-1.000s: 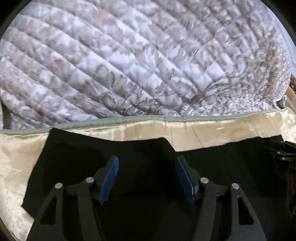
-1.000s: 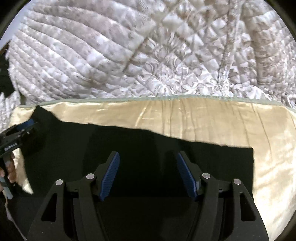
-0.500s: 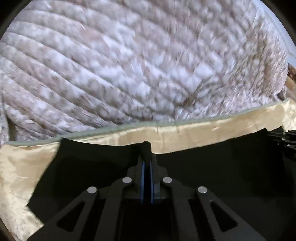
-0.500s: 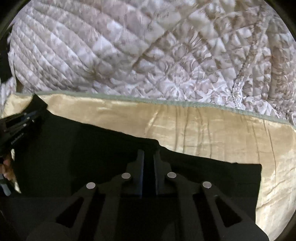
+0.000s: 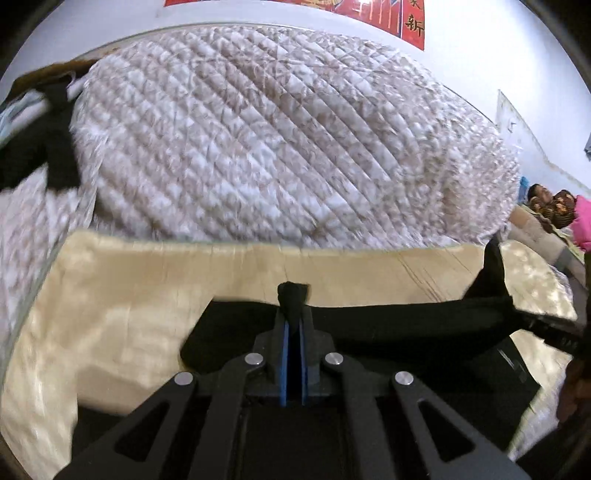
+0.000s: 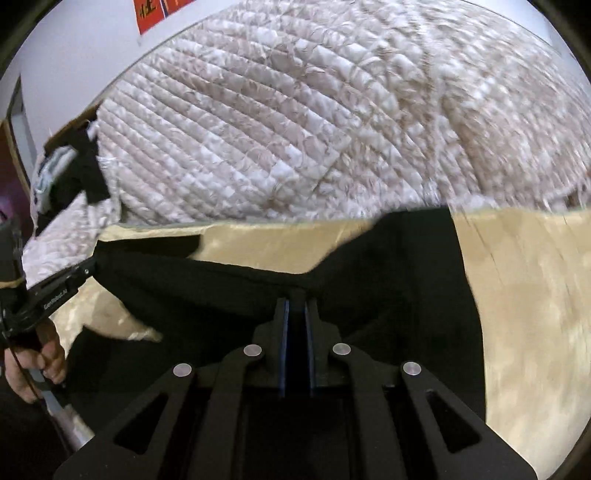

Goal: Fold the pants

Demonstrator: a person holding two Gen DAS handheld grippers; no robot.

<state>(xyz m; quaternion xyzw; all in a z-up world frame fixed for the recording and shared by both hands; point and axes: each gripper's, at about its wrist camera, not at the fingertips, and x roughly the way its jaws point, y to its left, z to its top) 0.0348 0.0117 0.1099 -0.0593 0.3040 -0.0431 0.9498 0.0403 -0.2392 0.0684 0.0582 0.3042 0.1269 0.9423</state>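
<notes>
The black pants [image 5: 388,325] hang lifted above a cream satin sheet [image 5: 122,302]. My left gripper [image 5: 293,295] is shut on a bunched bit of the pants' upper edge, which pokes out past the fingertips. My right gripper [image 6: 295,299] is shut on the same edge of the pants [image 6: 406,266] further along. The fabric stretches taut between them. Each view shows the other gripper at its side: the right gripper [image 5: 546,325] in the left wrist view, the left gripper [image 6: 62,284] in the right wrist view.
A large quilted white-and-beige bedspread [image 5: 280,140] is heaped behind the sheet. A wall with red posters [image 5: 410,22] is beyond. A dark garment [image 6: 88,166] lies at the far left. A person [image 5: 539,195] lies at the far right.
Both grippers went from open over the flat pants to shut on the top edge, then lifted it off the sheet. The views have tilted up to show the wall.
</notes>
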